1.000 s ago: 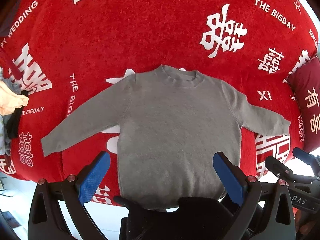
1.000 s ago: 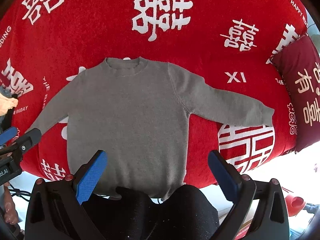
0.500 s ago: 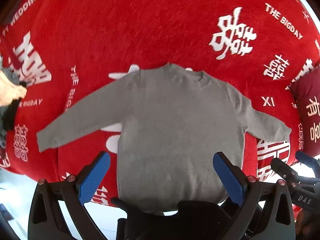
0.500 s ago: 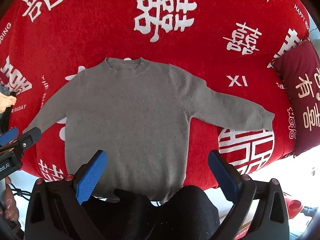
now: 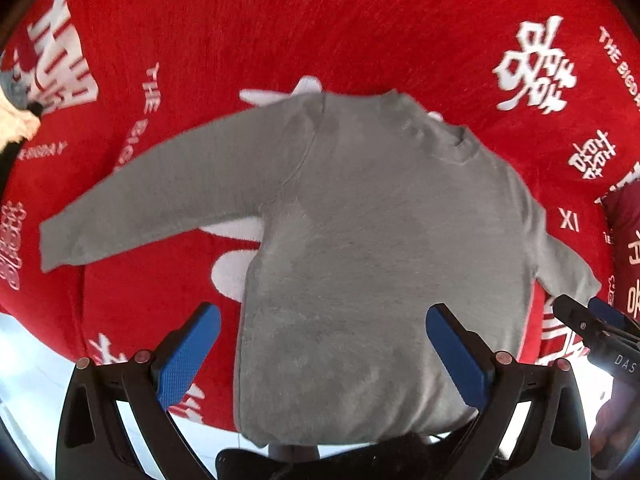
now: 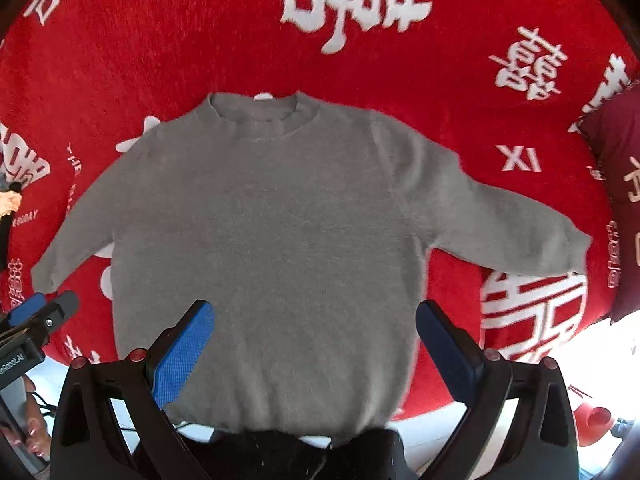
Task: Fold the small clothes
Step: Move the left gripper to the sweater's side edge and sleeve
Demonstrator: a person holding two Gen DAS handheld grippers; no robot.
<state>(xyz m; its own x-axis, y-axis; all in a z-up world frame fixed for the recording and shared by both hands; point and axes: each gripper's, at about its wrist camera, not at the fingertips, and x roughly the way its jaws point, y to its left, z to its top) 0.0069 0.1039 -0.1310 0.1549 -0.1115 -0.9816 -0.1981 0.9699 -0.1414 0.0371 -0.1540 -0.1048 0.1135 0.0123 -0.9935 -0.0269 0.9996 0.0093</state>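
Observation:
A small grey long-sleeved sweater (image 5: 372,248) (image 6: 272,240) lies flat on a red blanket, both sleeves spread out, collar at the far side and hem at the near edge. My left gripper (image 5: 320,344) hovers open above the hem, its blue fingers wide apart with nothing between them. My right gripper (image 6: 312,340) is likewise open above the hem, holding nothing. In the left wrist view the right gripper's tip (image 5: 592,328) shows near the right cuff. The left gripper's tip (image 6: 36,312) appears in the right wrist view by the left cuff.
The red blanket (image 6: 160,48) with white characters covers the whole surface. A dark red cushion (image 6: 616,200) sits at the right. A heap of other clothes (image 5: 16,120) lies at the far left. White floor shows below the blanket's near edge.
Both grippers have moved in toward the sweater, which now fills more of each view. The left wrist view has swung left and tilted. The sweater itself has not moved.

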